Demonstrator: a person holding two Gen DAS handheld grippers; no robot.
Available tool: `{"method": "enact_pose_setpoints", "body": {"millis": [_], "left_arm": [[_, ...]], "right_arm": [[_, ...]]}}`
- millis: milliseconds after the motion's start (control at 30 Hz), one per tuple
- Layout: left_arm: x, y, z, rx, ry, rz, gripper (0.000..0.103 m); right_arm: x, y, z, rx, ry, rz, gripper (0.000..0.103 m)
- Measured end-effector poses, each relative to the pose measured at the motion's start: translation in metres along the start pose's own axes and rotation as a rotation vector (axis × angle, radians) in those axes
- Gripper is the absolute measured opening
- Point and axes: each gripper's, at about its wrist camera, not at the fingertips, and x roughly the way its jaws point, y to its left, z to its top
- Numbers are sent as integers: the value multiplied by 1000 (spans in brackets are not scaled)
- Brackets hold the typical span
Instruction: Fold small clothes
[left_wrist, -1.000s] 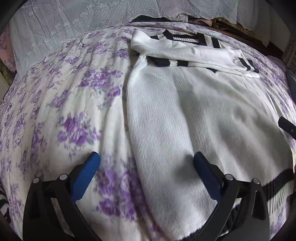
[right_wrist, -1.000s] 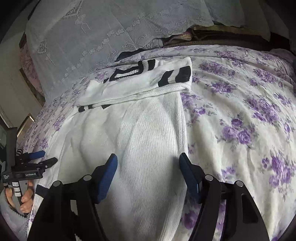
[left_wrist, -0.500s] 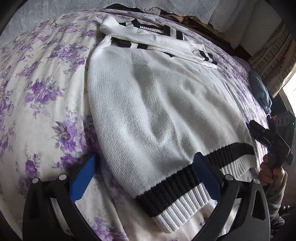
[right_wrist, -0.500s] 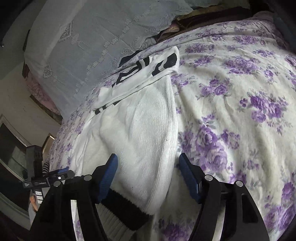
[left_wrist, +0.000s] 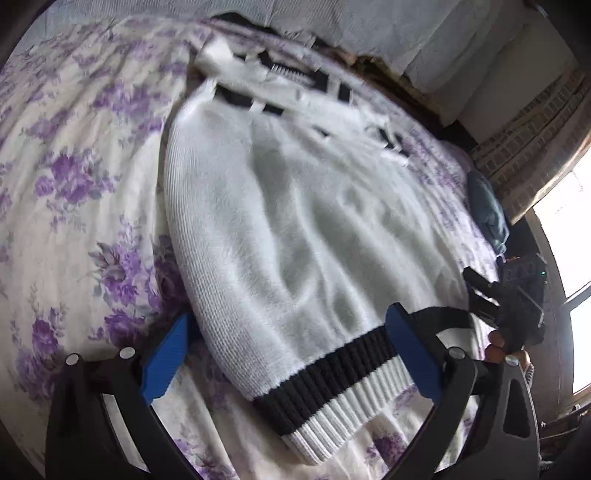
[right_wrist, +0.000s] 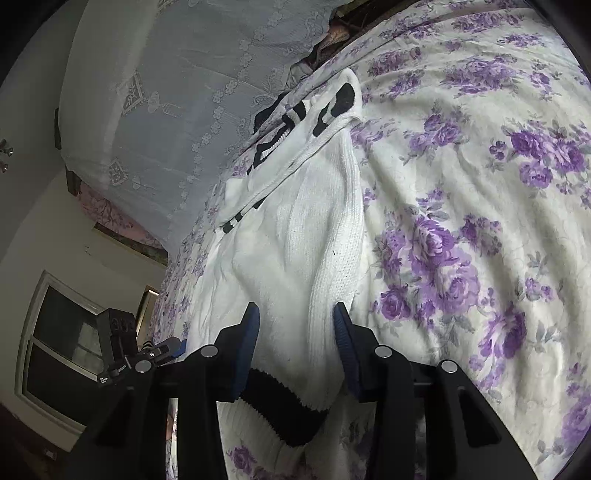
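A white knit sweater (left_wrist: 280, 221) with black stripes lies flat on the floral bedspread (left_wrist: 81, 192), sleeves folded across its top. Its black-and-white hem (left_wrist: 332, 384) is nearest me. My left gripper (left_wrist: 288, 354) is open, its blue pads straddling the hem's left corner just above the cloth. In the right wrist view the sweater (right_wrist: 295, 229) runs away from me, and my right gripper (right_wrist: 295, 350) is partly closed around the hem's right corner (right_wrist: 291, 406), pads beside the fabric but not pinching it. The right gripper also shows in the left wrist view (left_wrist: 509, 302).
A lace-covered pillow (right_wrist: 192, 92) lies at the head of the bed. A blue-grey cloth (left_wrist: 487, 206) sits at the bed's right edge near a brick wall and window. The left gripper shows at the left of the right wrist view (right_wrist: 147, 354).
Both grippers have pulled back down the sweater to its hem. The right gripper's jaws have narrowed around the hem corner. The left stays wide open.
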Motion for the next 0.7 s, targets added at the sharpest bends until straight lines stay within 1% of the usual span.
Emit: {"method": "enact_pose_setpoints", "body": {"millis": [67, 167, 200, 267, 333, 433, 467, 533, 600, 700], "left_arm": [[6, -10, -4, 51, 15, 67, 98], [9, -29, -16, 135, 17, 128, 98], [8, -33, -18, 151, 11, 131, 98], [2, -33, -17, 149, -13, 113, 90], [-1, -28, -14, 125, -25, 107, 72], [1, -21, -10, 91, -16, 97, 65], [0, -21, -11, 91, -18, 97, 64], [-3, -24, -14, 99, -20, 90, 57], [-2, -25, -14, 108, -20, 99, 57], [7, -19, -11, 81, 8, 105, 58]], "right_arm": [[1, -2, 0, 3, 5, -11, 38], [1, -4, 3, -11, 12, -16, 38], [0, -4, 1, -12, 12, -14, 37], [-2, -4, -2, -8, 9, -5, 37], [-1, -5, -2, -7, 12, -1, 37], [1, -2, -3, -24, 18, -4, 37], [1, -1, -4, -31, 20, -7, 37], [1, 0, -5, -38, 24, -8, 37], [0, 1, -6, -43, 28, -9, 37], [1, 3, -7, -56, 34, -18, 37]]}}
